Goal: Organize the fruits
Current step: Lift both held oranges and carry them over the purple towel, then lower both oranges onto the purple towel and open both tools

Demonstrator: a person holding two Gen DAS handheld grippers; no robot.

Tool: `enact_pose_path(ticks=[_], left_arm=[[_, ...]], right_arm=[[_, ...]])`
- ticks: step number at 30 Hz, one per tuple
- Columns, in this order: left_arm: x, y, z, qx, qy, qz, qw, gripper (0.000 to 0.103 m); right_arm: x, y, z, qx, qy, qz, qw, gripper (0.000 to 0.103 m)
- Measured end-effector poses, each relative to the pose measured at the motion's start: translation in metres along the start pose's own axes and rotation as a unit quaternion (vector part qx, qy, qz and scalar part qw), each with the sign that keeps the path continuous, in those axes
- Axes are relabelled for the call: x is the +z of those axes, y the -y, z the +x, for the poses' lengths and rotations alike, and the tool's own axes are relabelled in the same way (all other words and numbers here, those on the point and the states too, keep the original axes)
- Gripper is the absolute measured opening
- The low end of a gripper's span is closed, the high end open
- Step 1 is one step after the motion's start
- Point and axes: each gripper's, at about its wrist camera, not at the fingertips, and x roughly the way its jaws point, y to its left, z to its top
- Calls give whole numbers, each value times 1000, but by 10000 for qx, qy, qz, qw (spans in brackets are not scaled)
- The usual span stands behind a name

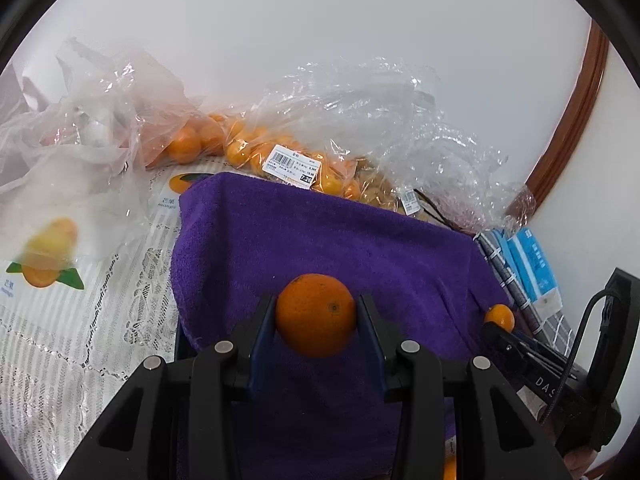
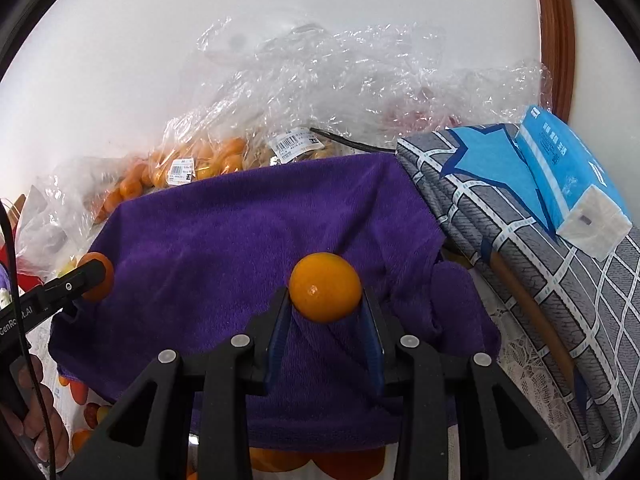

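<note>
Orange between left claw fingers (clamped)

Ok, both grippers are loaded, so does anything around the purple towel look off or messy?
Nothing is spilled or damaged. The purple towel is bunched into folds at its right corner, and the clear produce bags lie crumpled open behind it. The left gripper holds an orange; the right gripper holds a smaller fruit.

We look steeply down from each wrist, close over the purple towel; both views share it and the bagged oranges beyond its far edge.
</note>
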Motion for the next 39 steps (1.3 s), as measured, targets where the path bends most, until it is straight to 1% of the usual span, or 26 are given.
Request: enact_pose_path(ticks=[6,12,18,19,21,23,26,32,36,39], left_arm=[[0,0,1,31,-40,1,10000,39],[-2,3,4,160,-72,126,9998,39],[-3,6,6,202,-100,214,9995,39],[-3,6,6,209,-100,226,9995,39],[-3,6,6,216,-94,235,9994,39],[-3,6,6,186,-67,230,9995,39],[-3,5,3,73,-17,173,9998,47],[-1,6,-4,74,183,161,9997,53],[1,3,-9,58,309,81,9995,53],[2,3,-15,126,477,93,9987,53]], right_arm=[[-1,-2,6,-40,-130,-27,9999,35],[-2,-2,10,-42,-211,-12,9998,35],[-1,-2,12,-59,-202,-23,9998,35],[-1,-2,11,-61,-182,-16,9998,36],[-1,-1,11,-64,-147,16,9999,42],[-1,1,8,-34,-96,93,9999,51],[0,4,3,-16,-19,174,9998,57],[-2,6,-7,-160,183,187,9995,59],[-1,7,-15,-201,307,187,9992,59],[4,6,-26,-365,408,148,9984,59]])
